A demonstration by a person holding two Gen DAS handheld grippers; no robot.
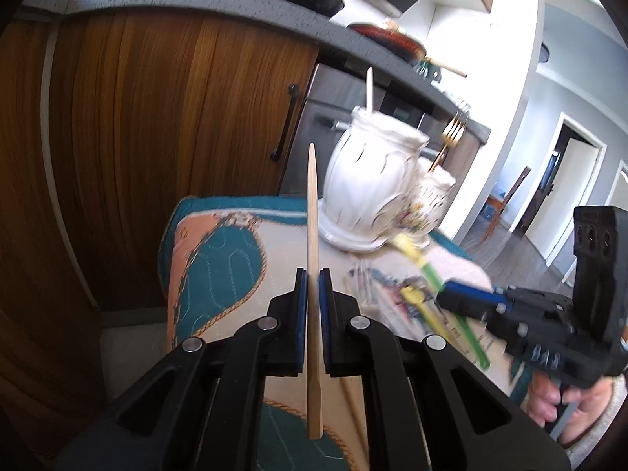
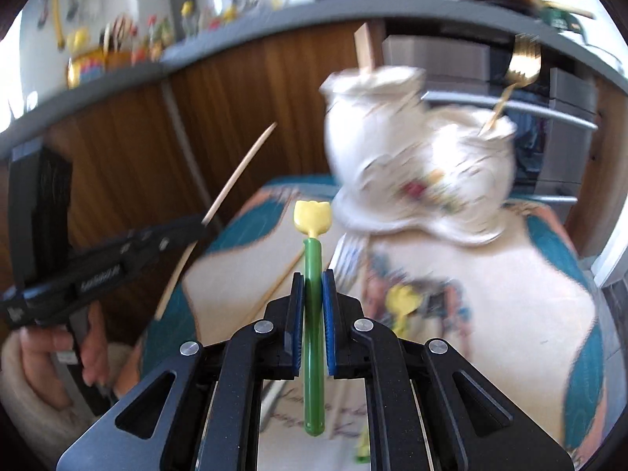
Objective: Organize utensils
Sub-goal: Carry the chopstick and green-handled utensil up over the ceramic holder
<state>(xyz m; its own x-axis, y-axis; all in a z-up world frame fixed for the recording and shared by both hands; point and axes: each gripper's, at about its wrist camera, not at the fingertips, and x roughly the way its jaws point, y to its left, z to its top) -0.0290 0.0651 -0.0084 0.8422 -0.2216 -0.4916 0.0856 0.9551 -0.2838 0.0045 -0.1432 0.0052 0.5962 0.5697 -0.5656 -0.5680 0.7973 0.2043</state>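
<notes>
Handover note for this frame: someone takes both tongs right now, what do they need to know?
Left tongs: shut on a wooden stick, held upright.
Right tongs: shut on a green pick with a yellow tulip end.
Holders: tall white jar holds one pale stick; the smaller jar beside it holds a gold fork.
Left on the cloth: another yellow pick, a clear fork, a thin stick.
Next: drop both held pieces into jars, then clear the cloth.

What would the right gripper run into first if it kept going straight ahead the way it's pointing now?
Probably the tall white vase: the right gripper, shut on the green-handled fork, points just left of its base; blur makes depth uncertain.
</notes>
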